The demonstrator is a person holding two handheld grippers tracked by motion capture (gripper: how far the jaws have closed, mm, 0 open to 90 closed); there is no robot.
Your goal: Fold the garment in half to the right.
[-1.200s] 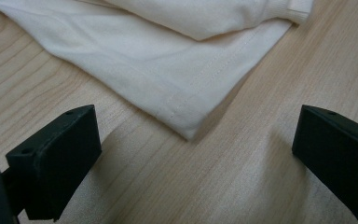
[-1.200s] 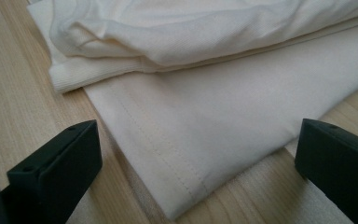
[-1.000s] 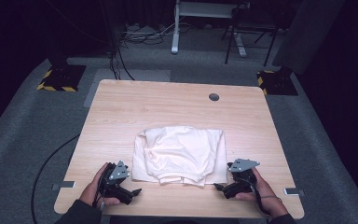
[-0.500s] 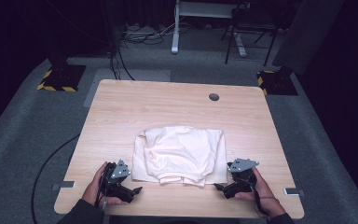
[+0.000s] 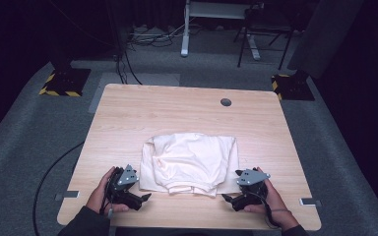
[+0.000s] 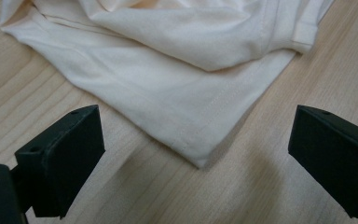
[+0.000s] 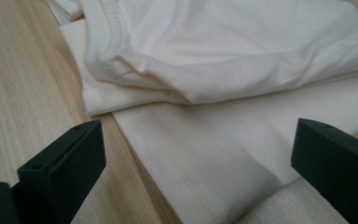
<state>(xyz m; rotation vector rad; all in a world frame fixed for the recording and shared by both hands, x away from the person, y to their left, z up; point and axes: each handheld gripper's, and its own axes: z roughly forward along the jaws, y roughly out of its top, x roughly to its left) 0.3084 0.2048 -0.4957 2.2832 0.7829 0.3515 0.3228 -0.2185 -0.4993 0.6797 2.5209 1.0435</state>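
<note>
Cream shirt (image 5: 189,162) lies between our wide-open, empty left claw (image 5: 145,197) and right claw (image 5: 225,198), near corners facing each.

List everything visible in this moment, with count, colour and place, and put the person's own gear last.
Garment: 1, cream-white, loosely folded, on the near middle of the table between the two grippers.
Table: 1, light wood, centre of the high view.
Cable hole: 1, dark, round, far side of the tabletop.
Floor weights: 2, black with yellow-black stripes, on the grey carpet off the far corners.
Desk frame: 1, white, in the dark background.
Left gripper: 1, black, jaws open, near the garment's near left corner.
Right gripper: 1, black, jaws open, near its near right corner.
Hands: 2, one holding each gripper.
</note>
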